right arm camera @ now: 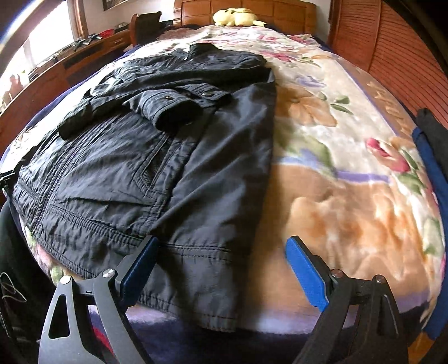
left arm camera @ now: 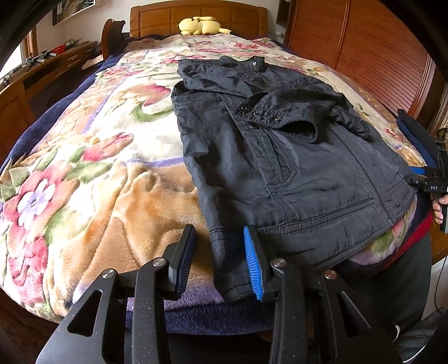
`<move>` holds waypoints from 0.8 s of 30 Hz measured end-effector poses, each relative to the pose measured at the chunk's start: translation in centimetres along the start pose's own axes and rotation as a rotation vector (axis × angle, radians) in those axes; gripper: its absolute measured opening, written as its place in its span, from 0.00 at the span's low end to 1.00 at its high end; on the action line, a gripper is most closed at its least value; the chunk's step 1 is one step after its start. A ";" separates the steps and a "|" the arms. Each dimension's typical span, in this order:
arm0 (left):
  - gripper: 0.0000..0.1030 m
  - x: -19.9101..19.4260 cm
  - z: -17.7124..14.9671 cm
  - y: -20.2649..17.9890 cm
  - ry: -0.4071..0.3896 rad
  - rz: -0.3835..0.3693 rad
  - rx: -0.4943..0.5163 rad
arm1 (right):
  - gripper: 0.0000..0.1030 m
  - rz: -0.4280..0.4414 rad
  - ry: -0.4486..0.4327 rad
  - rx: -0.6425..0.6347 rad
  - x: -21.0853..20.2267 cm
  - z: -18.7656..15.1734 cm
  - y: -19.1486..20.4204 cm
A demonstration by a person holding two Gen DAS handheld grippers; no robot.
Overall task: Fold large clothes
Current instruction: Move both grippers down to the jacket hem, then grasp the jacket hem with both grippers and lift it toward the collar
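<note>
A dark jacket (left arm camera: 280,156) lies front up on the bed, collar toward the headboard, both sleeves folded across its chest, hem at the near edge. My left gripper (left arm camera: 219,232) hovers at the hem's left corner. Its jaws stand partly apart, and the jacket's edge shows between the blue pad (left arm camera: 253,263) and the dark pad, with neither pressing on it. In the right wrist view the jacket (right arm camera: 156,156) fills the left half. My right gripper (right arm camera: 222,240) stands wide open over the hem's right corner, and its fingers (right arm camera: 306,277) are clear of the cloth.
A floral blanket (left arm camera: 92,173) covers the bed. A yellow plush toy (left arm camera: 201,25) sits by the wooden headboard. Blue and black garments (right arm camera: 431,156) lie at the bed's right edge, next to a slatted wardrobe (left arm camera: 372,53). A desk (left arm camera: 56,64) stands on the left. A hand (left arm camera: 438,208) shows far right.
</note>
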State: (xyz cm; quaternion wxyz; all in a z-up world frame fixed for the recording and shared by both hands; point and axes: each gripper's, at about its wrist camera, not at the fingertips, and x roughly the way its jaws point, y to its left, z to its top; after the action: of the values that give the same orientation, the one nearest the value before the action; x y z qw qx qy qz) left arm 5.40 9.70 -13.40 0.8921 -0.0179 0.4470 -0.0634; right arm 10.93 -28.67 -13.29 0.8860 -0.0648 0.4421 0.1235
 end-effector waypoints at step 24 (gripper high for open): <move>0.19 -1.8 -2.3 -0.5 -0.032 -0.024 -0.022 | 0.56 0.080 -0.032 -0.004 -0.3 -0.7 0.3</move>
State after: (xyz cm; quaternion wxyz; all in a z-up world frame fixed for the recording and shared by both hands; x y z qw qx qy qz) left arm 2.47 9.46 -13.31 0.8982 -0.0340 0.4329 -0.0687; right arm 10.14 -28.57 -13.51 0.8872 -0.0466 0.4299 0.1608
